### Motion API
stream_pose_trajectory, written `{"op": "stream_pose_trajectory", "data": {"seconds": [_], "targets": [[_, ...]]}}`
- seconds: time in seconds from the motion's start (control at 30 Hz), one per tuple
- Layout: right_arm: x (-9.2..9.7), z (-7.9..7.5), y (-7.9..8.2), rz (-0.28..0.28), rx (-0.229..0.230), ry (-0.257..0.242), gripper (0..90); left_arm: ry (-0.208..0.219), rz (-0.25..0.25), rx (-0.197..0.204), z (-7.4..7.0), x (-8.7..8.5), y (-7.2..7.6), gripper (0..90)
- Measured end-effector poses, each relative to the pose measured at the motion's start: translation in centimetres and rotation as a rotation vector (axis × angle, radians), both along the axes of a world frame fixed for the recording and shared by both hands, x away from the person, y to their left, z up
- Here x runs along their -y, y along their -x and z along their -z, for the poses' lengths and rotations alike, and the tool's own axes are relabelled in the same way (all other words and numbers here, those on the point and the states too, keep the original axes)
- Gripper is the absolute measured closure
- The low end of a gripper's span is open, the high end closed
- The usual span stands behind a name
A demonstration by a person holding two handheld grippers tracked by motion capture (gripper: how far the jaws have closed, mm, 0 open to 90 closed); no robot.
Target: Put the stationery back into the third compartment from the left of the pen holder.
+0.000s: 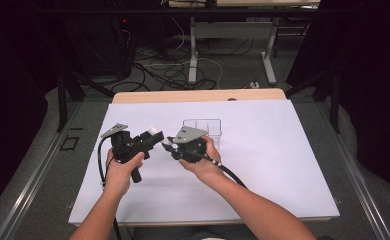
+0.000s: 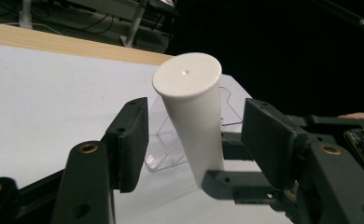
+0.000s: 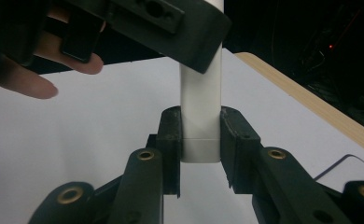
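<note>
The white tube (image 3: 201,112) is a smooth, matt plastic cylinder with a flat round cap (image 2: 186,74) on one end; the cap is a little wider than the body and has a tiny dot in its middle. In the left gripper view the tube (image 2: 196,126) stands tilted, the cap end pointing up toward the camera. In the high view it is above the white table cover, near the middle, and its white ends (image 1: 154,131) are visible there.
</note>
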State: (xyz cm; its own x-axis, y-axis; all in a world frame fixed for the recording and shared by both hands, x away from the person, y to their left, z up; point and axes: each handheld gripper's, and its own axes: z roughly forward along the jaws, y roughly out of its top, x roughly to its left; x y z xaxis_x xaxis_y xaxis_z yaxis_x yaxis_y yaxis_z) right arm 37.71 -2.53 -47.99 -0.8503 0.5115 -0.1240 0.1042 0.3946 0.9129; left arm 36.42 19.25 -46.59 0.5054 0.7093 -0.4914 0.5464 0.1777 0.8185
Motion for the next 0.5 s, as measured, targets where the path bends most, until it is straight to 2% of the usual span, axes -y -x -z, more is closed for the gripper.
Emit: {"op": "stream_pose_trajectory", "data": {"seconds": [0.07,0.1,0.23,0.3,0.4,0.5], "targets": [[-0.09,0.10,0.22,-0.005,-0.003,-0.009,71.1,0.024,-0.009,0.001,0.10,-0.10,-0.07,46.2],[-0.20,0.20,0.40,-0.011,-0.012,-0.014,71.1,0.045,-0.009,-0.007,0.13,-0.11,-0.08,50.1],[-0.34,0.31,0.67,-0.017,-0.020,-0.019,71.1,0.053,-0.002,-0.013,0.29,-0.24,-0.17,54.2],[-0.42,0.35,0.79,-0.025,-0.024,-0.017,71.1,0.077,0.002,-0.025,0.36,-0.16,-0.17,57.3],[-0.53,0.44,0.84,-0.029,-0.015,-0.016,71.1,0.072,-0.005,-0.025,0.38,-0.12,-0.14,60.0],[-0.53,0.50,0.91,-0.024,-0.026,-0.027,71.1,0.083,-0.009,-0.036,0.46,-0.28,-0.16,64.8]]}}
